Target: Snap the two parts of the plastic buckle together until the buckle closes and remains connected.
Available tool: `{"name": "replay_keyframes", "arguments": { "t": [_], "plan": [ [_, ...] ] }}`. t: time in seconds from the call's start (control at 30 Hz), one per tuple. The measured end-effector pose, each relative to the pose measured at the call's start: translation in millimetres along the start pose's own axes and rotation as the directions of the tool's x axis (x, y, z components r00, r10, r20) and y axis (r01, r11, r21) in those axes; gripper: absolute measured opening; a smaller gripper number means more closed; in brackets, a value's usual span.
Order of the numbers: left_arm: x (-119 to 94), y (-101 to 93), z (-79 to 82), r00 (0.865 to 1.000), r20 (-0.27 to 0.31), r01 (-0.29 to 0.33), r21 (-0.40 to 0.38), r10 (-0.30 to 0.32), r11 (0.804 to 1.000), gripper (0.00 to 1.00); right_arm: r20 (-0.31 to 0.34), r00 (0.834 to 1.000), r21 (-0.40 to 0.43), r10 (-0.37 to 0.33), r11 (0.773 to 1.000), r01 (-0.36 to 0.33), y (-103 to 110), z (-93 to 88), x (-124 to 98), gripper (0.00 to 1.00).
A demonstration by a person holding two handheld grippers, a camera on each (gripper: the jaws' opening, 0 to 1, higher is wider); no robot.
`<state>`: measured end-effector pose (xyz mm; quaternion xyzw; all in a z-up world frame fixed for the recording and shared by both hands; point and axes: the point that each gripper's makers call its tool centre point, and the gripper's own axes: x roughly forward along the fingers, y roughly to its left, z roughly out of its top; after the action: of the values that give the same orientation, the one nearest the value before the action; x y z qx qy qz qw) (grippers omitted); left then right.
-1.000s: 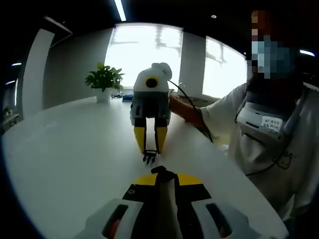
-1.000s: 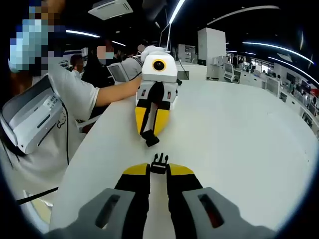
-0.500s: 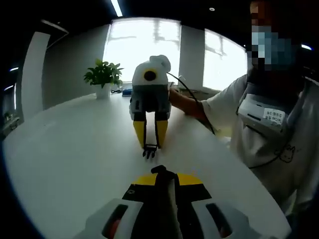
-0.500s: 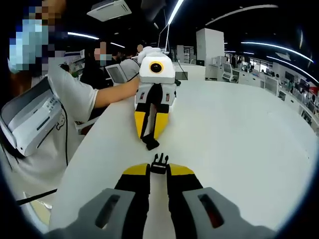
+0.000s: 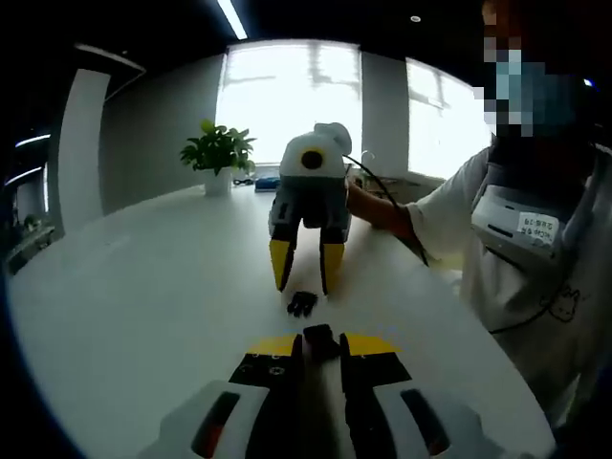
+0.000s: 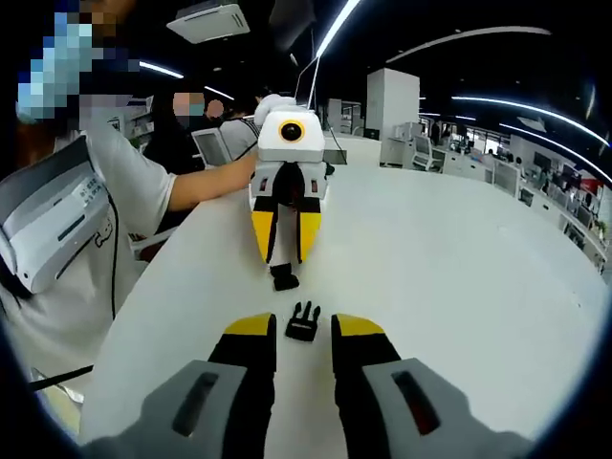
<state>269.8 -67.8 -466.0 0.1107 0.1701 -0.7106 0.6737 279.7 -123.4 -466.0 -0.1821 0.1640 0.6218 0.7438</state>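
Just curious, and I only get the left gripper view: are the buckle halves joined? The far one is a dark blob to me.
Observer: No. The right gripper view shows the pronged half loose on the table, prongs aimed at the socket half, with a gap between them.
Operator: Is my hand-held gripper holding anything?
Observer: Seen from the front, the left hand-held gripper is open, and the socket half lies just past its tips.
Operator: Anyone behind me?
Observer: Yes, another person sits there.

white label on the person's chest-worn device (image 5: 532, 226), print too small to read, no other legible text, numbers or brand marks
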Motion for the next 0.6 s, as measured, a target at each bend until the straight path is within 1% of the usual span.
{"name": "replay_keyframes", "arguments": {
  "t": [0.07,0.13,0.17,0.2,0.23,0.33,0.47,0.6],
  "plan": [
    [1.4,-3.4,0.5,1.000,-0.010,-0.020,0.006,0.020,1.000,0.16,-0.003,1.000,-0.011,-0.017,1.000,0.017,0.7,-0.9,-0.7,0.22],
    [3.2,-5.2,-3.4,0.998,-0.053,-0.041,0.025,0.042,0.999,0.18,-0.013,0.999,-0.015,-0.036,0.999,0.036,0.7,-2.9,-0.6,0.23],
    [4.8,-6.2,-4.7,0.996,-0.067,-0.050,0.028,0.052,0.998,0.21,-0.019,0.999,-0.019,-0.043,0.999,0.043,0.6,-3.6,-0.5,0.23],
    [7.2,-8.2,-6.8,0.995,-0.084,-0.059,0.036,0.062,0.998,0.25,-0.022,0.999,-0.020,-0.049,0.999,0.049,0.2,-4.0,-0.7,0.23],
    [8.2,-9.5,-9.4,0.993,-0.103,-0.062,0.044,0.066,0.997,0.26,-0.024,0.998,-0.014,-0.055,0.998,0.055,-0.3,-3.9,-0.6,0.23],
    [11.3,-10.4,-9.5,0.991,-0.106,-0.071,0.059,0.077,0.996,0.24,-0.029,0.998,-0.004,-0.061,0.998,0.061,1.3,-3.2,0.5,0.22],
    [9.5,-4.9,-10.0,0.990,-0.103,-0.094,0.026,0.096,0.995,0.23,-0.054,0.995,0.011,-0.080,0.997,0.081,1.1,-6.9,3.3,0.21],
    [8.9,-5.8,-13.1,0.989,-0.117,-0.090,0.018,0.092,0.996,0.22,-0.065,0.990,0.037,-0.128,0.991,0.130,-5.6,-7.1,1.2,0.18]
  ]
}}
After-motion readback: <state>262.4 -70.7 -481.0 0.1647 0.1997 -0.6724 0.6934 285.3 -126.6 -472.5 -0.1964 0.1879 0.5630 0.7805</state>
